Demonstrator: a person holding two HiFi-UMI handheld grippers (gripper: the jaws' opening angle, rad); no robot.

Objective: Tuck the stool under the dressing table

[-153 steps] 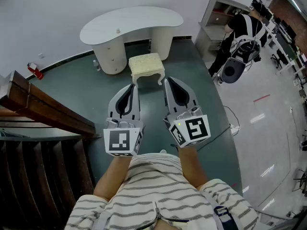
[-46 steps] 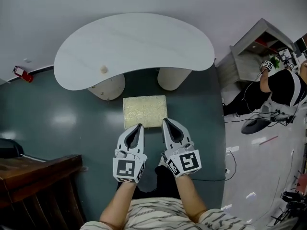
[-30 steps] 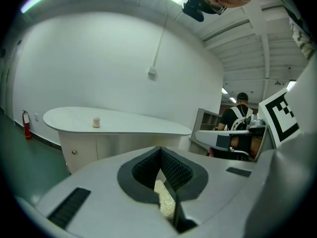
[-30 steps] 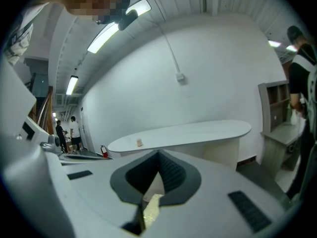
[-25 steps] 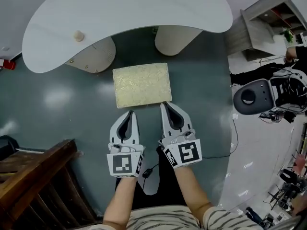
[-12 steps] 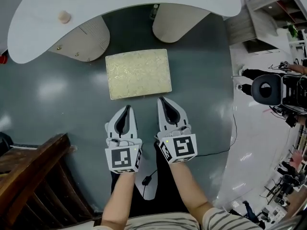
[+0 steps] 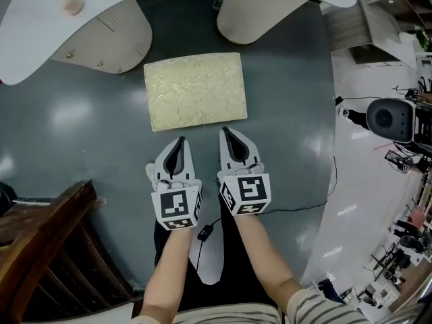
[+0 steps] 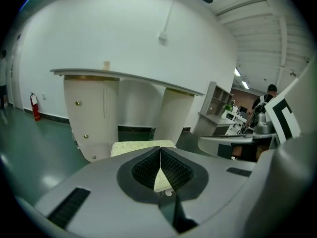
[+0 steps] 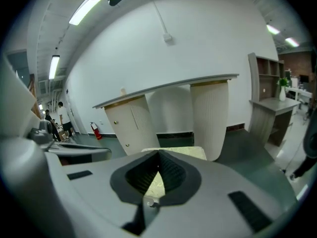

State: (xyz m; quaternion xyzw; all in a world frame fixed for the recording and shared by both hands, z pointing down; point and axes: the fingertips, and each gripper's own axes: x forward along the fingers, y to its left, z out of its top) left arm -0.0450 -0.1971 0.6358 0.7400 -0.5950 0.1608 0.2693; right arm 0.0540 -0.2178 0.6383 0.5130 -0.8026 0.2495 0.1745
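**Status: Stool in Front of Dressing Table, Both Grippers Closed and Empty**

The person stands facing the dressing table (image 7: pixel 34 42) with both forearms extended. All positions below are given on a clock face as seen from the head view, centred on the grippers.

1. Stool (image 7: pixel 196 90). It stands on the dark green floor (image 7: pixel 290 113) at 12 o'clock, with its cream, patterned seat facing up. It sits in front of the table, outside the outline of the white top. It is in line with the gap between the drawer pedestal (image 7: pixel 111 39) at 11 o'clock and the plain pedestal (image 7: pixel 260 5) at 1 o'clock.

2. Left gripper (image 7: pixel 179 141). The jaws are together at the tips, with nothing between them. The tip points at the stool's near edge and stands slightly apart from it.

3. Right gripper (image 7: pixel 224 131). The jaws are together at the tips, with nothing between them. The tip lies just beside the stool's near edge. Contact cannot be confirmed.

4. Surroundings.
   - A small round object (image 7: pixel 71 5) rests on the table top at 11 o'clock.
   - Dark wooden furniture (image 7: pixel 40 248) stands at 8 o'clock.
   - A black cable (image 7: pixel 304 204) runs across the floor at 4 o'clock.
   - An office chair (image 7: pixel 388 117) stands at 3 o'clock, well apart from the stool.
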